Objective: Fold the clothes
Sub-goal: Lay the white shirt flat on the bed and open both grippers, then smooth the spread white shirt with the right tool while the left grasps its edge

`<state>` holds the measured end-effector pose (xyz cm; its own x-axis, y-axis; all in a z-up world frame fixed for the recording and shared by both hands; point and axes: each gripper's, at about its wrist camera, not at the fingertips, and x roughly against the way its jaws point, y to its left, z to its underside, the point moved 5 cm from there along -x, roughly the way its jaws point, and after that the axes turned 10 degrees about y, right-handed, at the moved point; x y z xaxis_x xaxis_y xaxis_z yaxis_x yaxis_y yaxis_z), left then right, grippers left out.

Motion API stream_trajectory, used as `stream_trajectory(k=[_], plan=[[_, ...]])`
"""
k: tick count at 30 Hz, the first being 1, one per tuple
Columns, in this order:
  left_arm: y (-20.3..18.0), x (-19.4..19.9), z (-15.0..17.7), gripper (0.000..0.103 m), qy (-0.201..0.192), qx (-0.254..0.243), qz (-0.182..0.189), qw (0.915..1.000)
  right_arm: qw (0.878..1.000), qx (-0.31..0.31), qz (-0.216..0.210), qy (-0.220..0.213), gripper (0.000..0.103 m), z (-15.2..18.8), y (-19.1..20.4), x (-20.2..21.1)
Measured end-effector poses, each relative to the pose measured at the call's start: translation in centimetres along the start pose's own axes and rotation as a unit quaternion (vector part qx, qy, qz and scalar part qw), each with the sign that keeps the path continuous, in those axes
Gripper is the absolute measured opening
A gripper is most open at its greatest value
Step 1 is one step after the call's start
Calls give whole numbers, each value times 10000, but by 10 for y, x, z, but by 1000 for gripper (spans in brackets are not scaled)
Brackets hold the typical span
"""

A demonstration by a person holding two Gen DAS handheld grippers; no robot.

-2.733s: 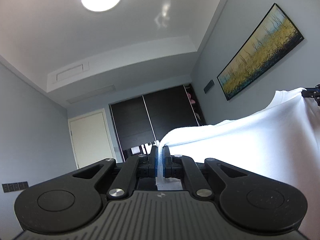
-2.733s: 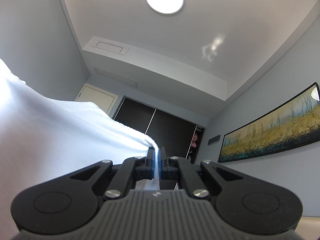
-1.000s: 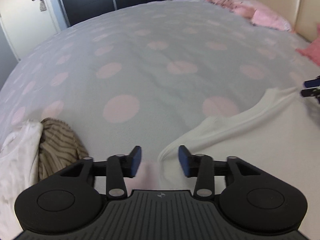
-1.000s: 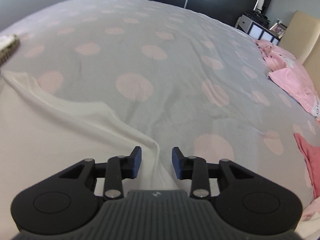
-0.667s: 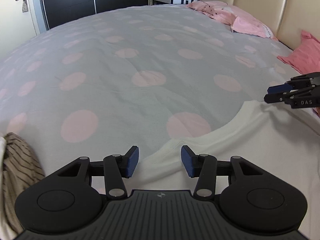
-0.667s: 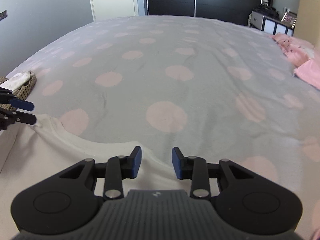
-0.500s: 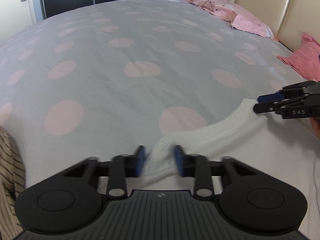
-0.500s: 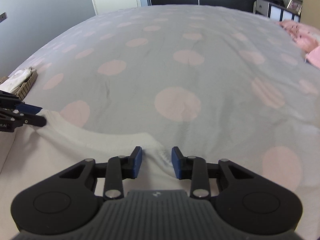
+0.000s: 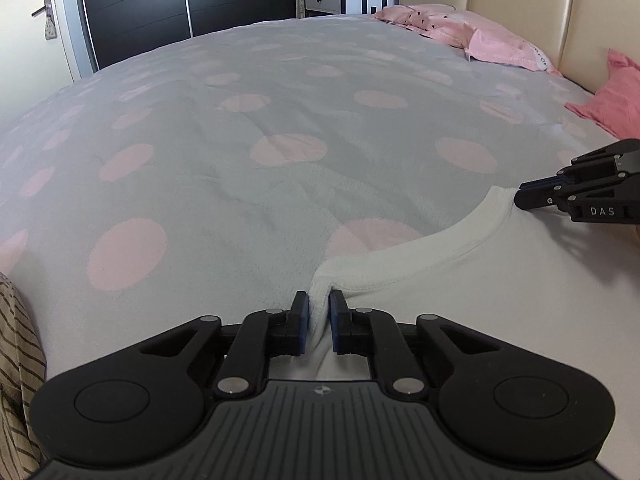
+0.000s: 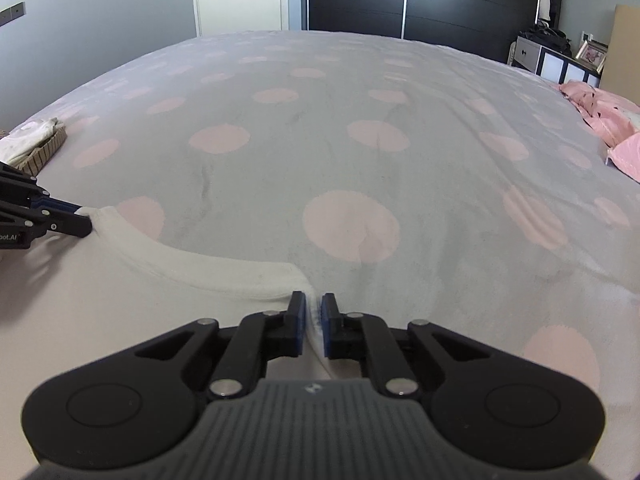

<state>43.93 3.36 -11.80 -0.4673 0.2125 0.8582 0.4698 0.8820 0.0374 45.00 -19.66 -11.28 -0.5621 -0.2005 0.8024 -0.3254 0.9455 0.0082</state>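
A white T-shirt lies flat on the grey bed cover with pink dots, its ribbed neckline facing away from me. My left gripper is shut on the left shoulder end of the neckline. My right gripper is shut on the right shoulder end of the shirt. Each gripper also shows in the other view: the right gripper at the right edge, the left gripper at the left edge.
A striped brown garment with a white one lies at the bed's left edge. Pink pillows and a pink cloth lie by the beige headboard. A dark wardrobe and a door stand beyond the bed.
The shirt was held up in the air, then laid on the bed and released. Both grippers have since closed on the shoulder ends of the neckline.
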Motion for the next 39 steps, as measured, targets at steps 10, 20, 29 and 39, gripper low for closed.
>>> stream_trajectory(k=[10,20,29,39], plan=[[-2,66,-8,45,-123,161,-310,9993,9989,-366,303,-13,39,-2,-19,57],[-18,177,43,45,383,43,-607,9974,9989,-55,460,99,49,15,13,159],[-75,257,159,43,623,273,-481,9965,9985,328,361,255,57,94,53,253],[-172,269,301,45,1287,237,270,9910,9983,-346,48,460,60,230,78,294]])
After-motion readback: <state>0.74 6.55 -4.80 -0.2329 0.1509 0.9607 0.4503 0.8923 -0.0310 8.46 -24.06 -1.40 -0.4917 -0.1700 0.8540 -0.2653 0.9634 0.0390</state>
